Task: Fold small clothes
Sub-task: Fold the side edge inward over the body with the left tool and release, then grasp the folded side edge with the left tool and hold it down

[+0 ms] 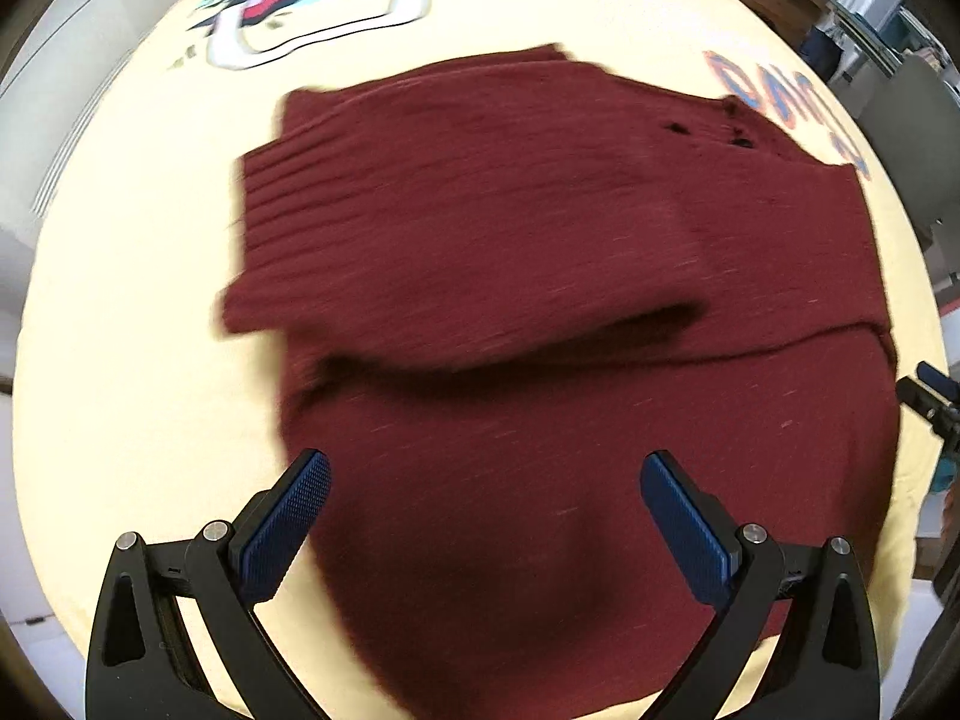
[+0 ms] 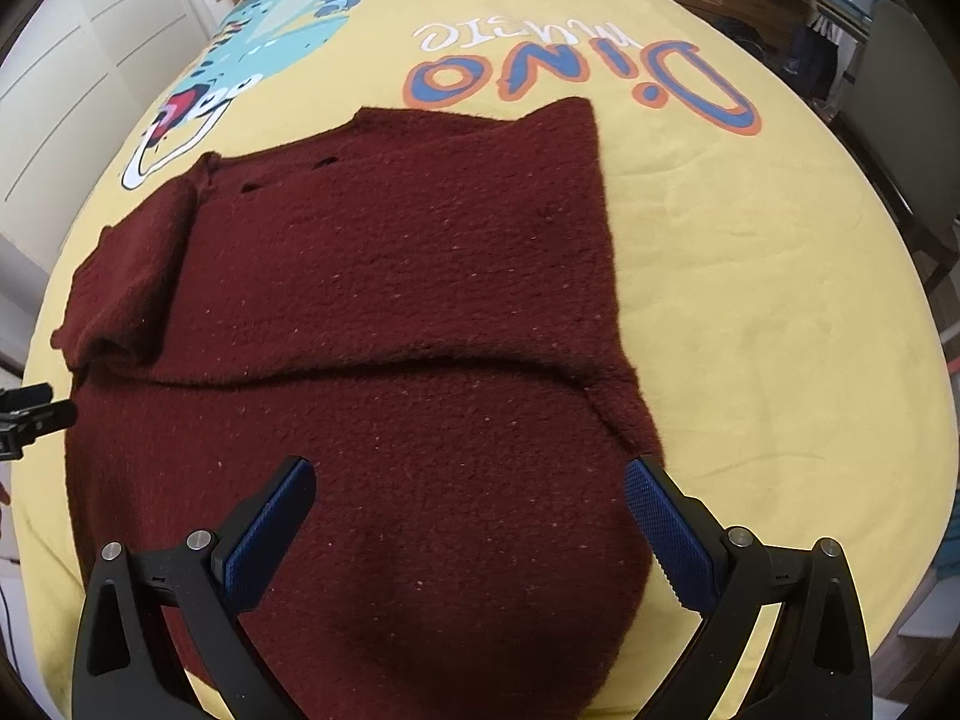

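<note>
Left wrist view: my left claw [image 1: 485,480] stands wide with nothing between its blue pads, hanging over the near part of the maroon sweater [image 1: 540,276]. The sweater lies on the yellow dinosaur-print bedspread [image 1: 138,312], with a sleeve laid across the body and a ribbed cuff at the left. This picture is smeared, so I read edges loosely. Right wrist view: my right claw [image 2: 468,483] is also spread wide and empty, poised over the sweater's near half; a fold line runs across the middle. The left claw's tip shows at the far left edge. Risks, as I judge them: the thick knit may bunch or spring back from a fold; a pinch taken mid-panel could catch only the top layer and drag the sleeve askew; uneven lifting by the two claws would skew the fold.
</note>
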